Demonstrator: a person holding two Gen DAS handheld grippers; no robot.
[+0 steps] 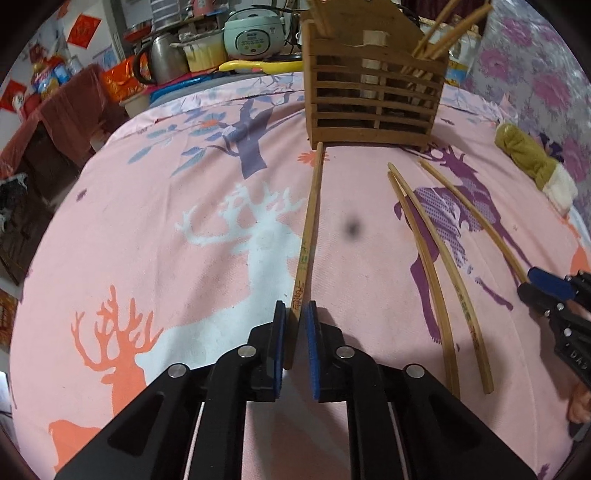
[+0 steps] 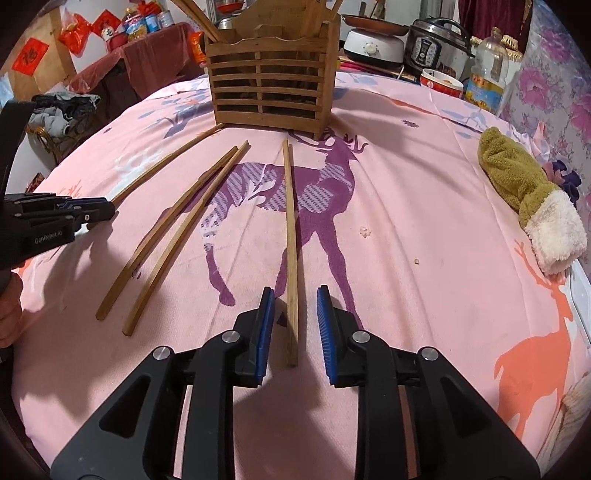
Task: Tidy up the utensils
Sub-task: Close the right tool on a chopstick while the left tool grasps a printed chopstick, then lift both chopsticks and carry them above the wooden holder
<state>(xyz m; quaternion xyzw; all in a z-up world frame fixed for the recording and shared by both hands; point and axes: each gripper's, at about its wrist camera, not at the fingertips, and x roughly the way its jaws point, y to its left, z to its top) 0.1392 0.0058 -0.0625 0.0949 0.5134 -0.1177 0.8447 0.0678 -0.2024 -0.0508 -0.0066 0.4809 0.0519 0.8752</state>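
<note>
A slatted wooden utensil holder point(image 1: 376, 107) point(image 2: 273, 92) stands at the far side of the pink deer-print cloth point(image 1: 184, 184), with several chopsticks upright in it. My left gripper point(image 1: 296, 304) is shut on the near end of one chopstick point(image 1: 310, 221); its far tip lies by the holder's base. In the right wrist view, my right gripper point(image 2: 294, 291) stands open around another chopstick point(image 2: 290, 221) that lies flat, with a gap on each side of it. Two more chopsticks point(image 2: 166, 236) point(image 1: 436, 266) lie side by side between the grippers.
An olive and white plush mitten point(image 2: 524, 188) point(image 1: 528, 162) lies at the right edge of the cloth. Behind the holder are a rice cooker point(image 1: 253, 31), a kettle point(image 1: 162, 55), a bowl point(image 2: 441, 81) and an oil bottle point(image 2: 487, 74).
</note>
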